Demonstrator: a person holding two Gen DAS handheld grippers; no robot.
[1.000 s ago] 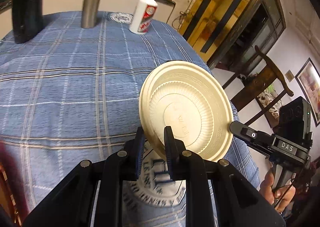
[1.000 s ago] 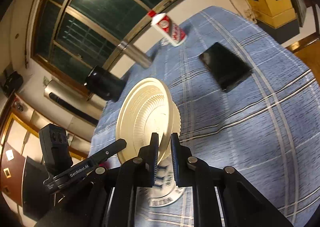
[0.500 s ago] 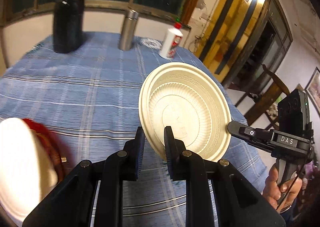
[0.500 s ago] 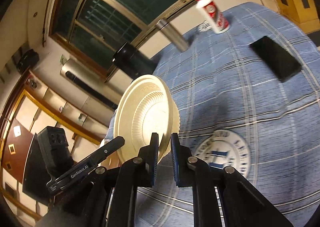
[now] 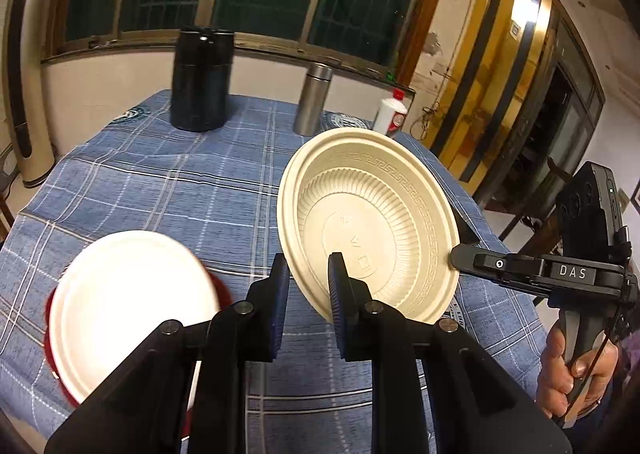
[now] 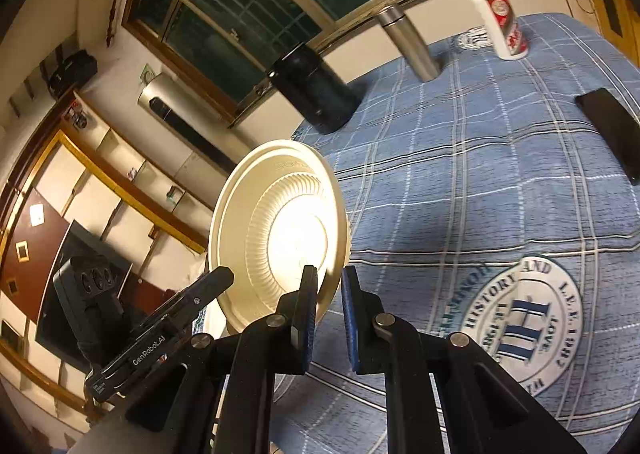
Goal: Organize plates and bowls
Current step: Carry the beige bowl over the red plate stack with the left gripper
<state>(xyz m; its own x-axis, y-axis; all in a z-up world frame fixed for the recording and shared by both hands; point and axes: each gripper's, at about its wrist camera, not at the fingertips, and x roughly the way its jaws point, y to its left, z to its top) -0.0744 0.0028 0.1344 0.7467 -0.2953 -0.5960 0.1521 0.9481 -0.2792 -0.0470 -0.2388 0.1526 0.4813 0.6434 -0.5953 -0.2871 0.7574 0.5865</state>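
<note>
A cream ribbed bowl [image 5: 372, 222] is held on edge above the blue checked tablecloth, gripped on opposite rims by both grippers. My left gripper [image 5: 306, 286] is shut on its near rim, and the right gripper shows at its far right edge. In the right wrist view the same bowl [image 6: 276, 234] stands between my right gripper [image 6: 328, 294], shut on its rim, and the left gripper at the lower left. A white plate [image 5: 128, 306] lies on a red plate [image 5: 218, 290] at the lower left of the table.
A black canister [image 5: 200, 82], a steel flask [image 5: 312, 100] and a white bottle with red cap [image 5: 394, 116] stand at the table's far edge. A black phone [image 6: 612, 130] lies on the cloth at the right. A printed round emblem [image 6: 524, 318] marks the cloth.
Both grippers have carried the bowl back and to the left over the table. The white plate on the red one has come into the left wrist view.
</note>
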